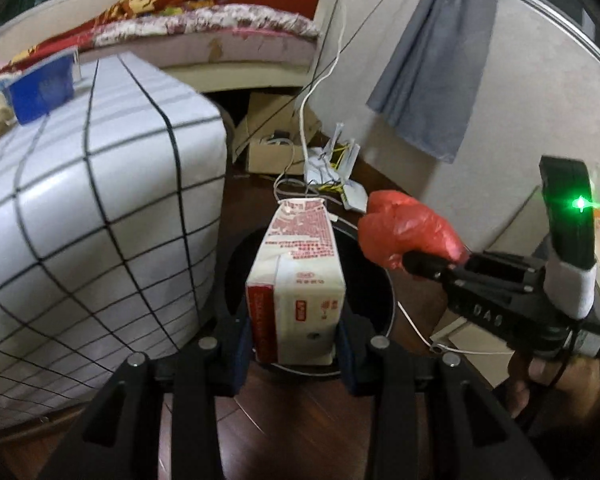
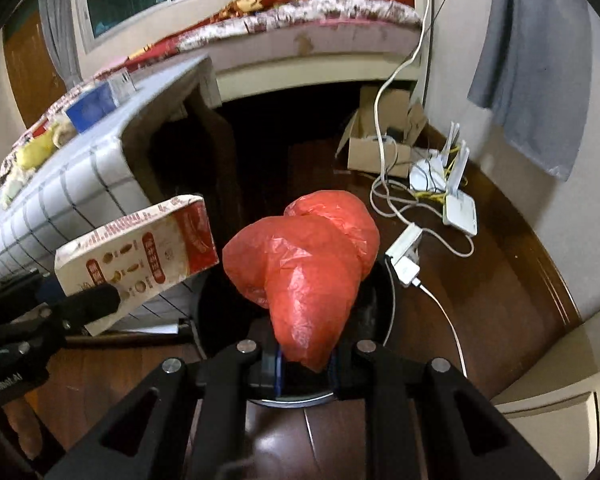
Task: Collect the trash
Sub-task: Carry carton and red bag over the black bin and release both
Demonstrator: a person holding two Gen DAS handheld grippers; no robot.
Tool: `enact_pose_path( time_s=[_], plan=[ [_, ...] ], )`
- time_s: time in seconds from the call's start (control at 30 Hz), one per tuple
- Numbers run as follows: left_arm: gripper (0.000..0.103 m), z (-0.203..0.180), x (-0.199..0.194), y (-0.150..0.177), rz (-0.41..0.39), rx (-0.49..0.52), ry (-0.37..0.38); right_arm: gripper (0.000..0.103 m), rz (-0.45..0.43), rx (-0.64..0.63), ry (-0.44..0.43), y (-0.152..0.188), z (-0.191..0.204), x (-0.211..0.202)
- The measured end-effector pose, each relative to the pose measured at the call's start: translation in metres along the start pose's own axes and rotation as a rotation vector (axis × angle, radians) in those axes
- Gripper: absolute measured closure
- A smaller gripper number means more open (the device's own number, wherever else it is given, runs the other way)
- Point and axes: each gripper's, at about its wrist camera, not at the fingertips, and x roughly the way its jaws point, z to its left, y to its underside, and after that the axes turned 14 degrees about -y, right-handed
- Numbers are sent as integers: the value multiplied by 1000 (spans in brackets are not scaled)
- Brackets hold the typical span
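Observation:
My left gripper (image 1: 296,340) is shut on a white and red milk carton (image 1: 296,280), held over the round black trash bin (image 1: 376,280) on the floor. The carton (image 2: 140,256) also shows at the left of the right wrist view, clamped by the left gripper (image 2: 100,300). My right gripper (image 2: 306,364) is shut on a crumpled red plastic bag (image 2: 304,264), which hangs above the bin (image 2: 220,316). In the left wrist view the red bag (image 1: 408,232) sits at the right gripper's tips (image 1: 420,264), just right of the carton.
A table with a white checked cloth (image 1: 100,200) stands close at the left of the bin, with a blue box (image 1: 40,88) on it. Routers (image 2: 456,196), cables and a cardboard box (image 2: 380,148) lie on the wooden floor behind. A bed (image 2: 320,28) runs along the back.

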Motion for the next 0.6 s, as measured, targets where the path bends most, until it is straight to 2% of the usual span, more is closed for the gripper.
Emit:
enact_pose_path(
  time_s=[0.1,0.13,0.17,0.2,0.23,0.37,0.47,0.6],
  plan=[
    [62,2,15,-4,13,-18,13,84,31,23,-21,-1,-12,19],
    [41,4,21,-4,28,-31,11,71,53,29,-22,-1,-16,28],
    [28,6,26,-3,45,-40,-14,56,73,45,-14,-1,-20,35],
    [14,7,28,1,51,-48,-50,17,107,77,5,1,-28,45],
    [14,9,28,5,57,-57,-67,1,114,91,15,4,-33,48],
    [7,13,21,17,83,-54,-128,1,131,167,39,14,-49,47],
    [7,17,12,22,80,-46,-166,1,107,168,64,15,-52,41],
    [1,28,6,20,65,-55,-207,1,82,166,99,15,-52,36]
  ],
)
